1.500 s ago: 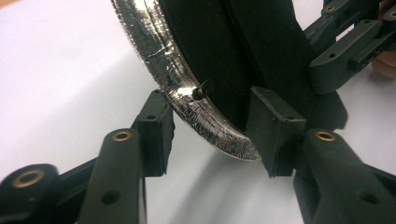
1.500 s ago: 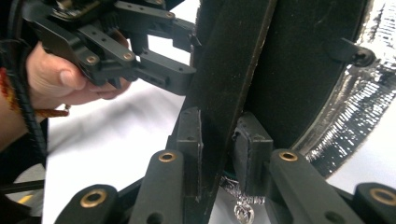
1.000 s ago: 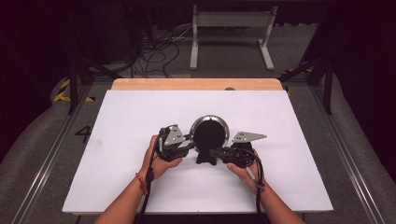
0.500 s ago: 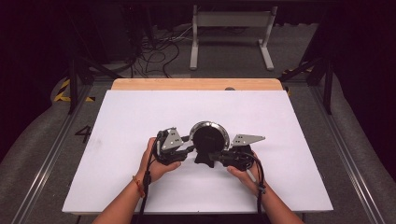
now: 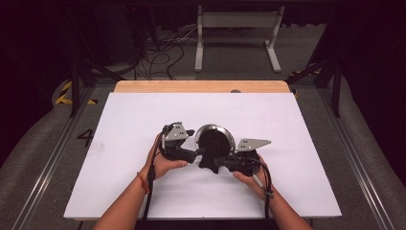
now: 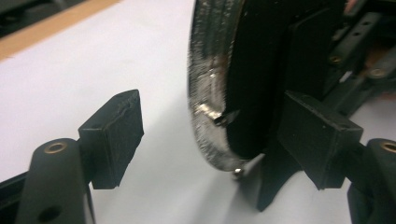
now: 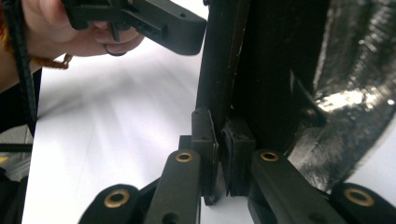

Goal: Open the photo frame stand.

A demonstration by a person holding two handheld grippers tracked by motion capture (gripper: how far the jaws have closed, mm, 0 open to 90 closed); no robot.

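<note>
This looks like a lab or recording studio, not a home. The desk [image 5: 143,120] has a plain white top on a wooden board and stands between metal rails [image 5: 48,163] on a grey carpet floor. Black curtains hang around it. Behind it, loose cables [image 5: 163,55] lie on the floor beside a white metal stand [image 5: 237,28]. Yellow-black tape [image 5: 64,93] marks the floor.

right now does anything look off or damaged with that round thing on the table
Nothing looks spilled or broken. The round black disc with a silver rim stands on edge on the white table; its rim looks scuffed. The right gripper clamps its black foot; the left gripper is open.
</note>
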